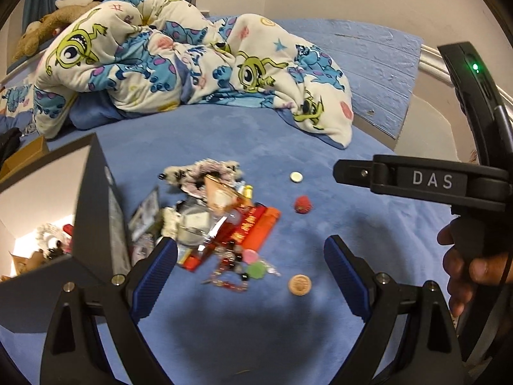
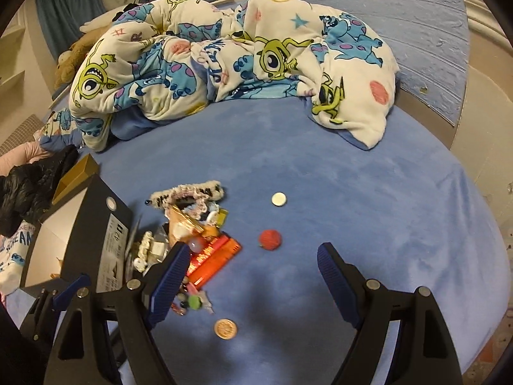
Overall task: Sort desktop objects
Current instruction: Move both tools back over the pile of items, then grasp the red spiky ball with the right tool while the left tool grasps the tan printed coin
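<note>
desktop clutter sits heaped on the blue bed cover (image 2: 320, 192), toward its left edge, right beside a black box (image 2: 105, 240). left gripper (image 1: 250, 272) hangs wide open and empty, over a bead string (image 1: 231, 276) at the near end of the heap. moving right through the heap: a knitted pouch (image 2: 189, 194) at the far end, red packets (image 2: 214, 256) in the middle. then the loose ones, apart from the heap: a white cap (image 2: 278, 199), a red ball (image 2: 270, 239), a tan coin (image 2: 225, 328) nearest. right gripper (image 2: 253, 276) is spread wide too, holding nothing, above the cover. looks like the sort is only starting, nothing picked yet. next move likely calls for dropping onto one loose piece, the ball or coin, and closing squarely on it.
</note>
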Demonstrator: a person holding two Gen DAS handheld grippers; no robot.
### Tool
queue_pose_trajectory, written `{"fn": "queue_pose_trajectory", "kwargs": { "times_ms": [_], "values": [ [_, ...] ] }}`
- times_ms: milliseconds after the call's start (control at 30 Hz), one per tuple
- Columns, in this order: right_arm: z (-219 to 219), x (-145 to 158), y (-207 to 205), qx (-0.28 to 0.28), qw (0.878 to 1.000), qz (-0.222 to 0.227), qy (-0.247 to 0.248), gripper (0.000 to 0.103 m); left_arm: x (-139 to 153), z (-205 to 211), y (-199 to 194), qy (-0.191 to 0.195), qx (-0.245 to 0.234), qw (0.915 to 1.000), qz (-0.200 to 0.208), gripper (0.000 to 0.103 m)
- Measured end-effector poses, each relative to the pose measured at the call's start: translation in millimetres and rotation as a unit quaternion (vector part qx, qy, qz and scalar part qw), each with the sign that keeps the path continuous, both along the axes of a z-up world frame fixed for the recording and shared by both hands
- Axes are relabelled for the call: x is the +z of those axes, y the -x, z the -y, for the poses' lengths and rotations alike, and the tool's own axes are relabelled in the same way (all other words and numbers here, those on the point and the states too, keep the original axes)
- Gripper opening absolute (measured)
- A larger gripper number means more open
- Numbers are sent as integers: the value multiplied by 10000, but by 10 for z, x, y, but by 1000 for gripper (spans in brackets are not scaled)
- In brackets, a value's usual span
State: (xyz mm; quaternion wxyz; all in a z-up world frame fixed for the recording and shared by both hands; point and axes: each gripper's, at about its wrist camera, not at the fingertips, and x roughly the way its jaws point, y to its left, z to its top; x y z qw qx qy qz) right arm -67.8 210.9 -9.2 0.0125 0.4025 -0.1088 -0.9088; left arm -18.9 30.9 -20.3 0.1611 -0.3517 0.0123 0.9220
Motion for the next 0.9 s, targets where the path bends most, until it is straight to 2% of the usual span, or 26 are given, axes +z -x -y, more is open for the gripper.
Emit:
{"fn": "queue_pose_trajectory", "kwargs": {
  "times_ms": [367, 900],
  "values": [
    [-27, -70, -7, 82, 9997, 68, -207, 84, -90, -30, 3, -231, 59, 9996, 179, 94],
    [55, -571, 369, 323, 9983, 429, -219, 84, -428, -214, 24, -126, -189, 9988, 436, 94]
  ]
}}
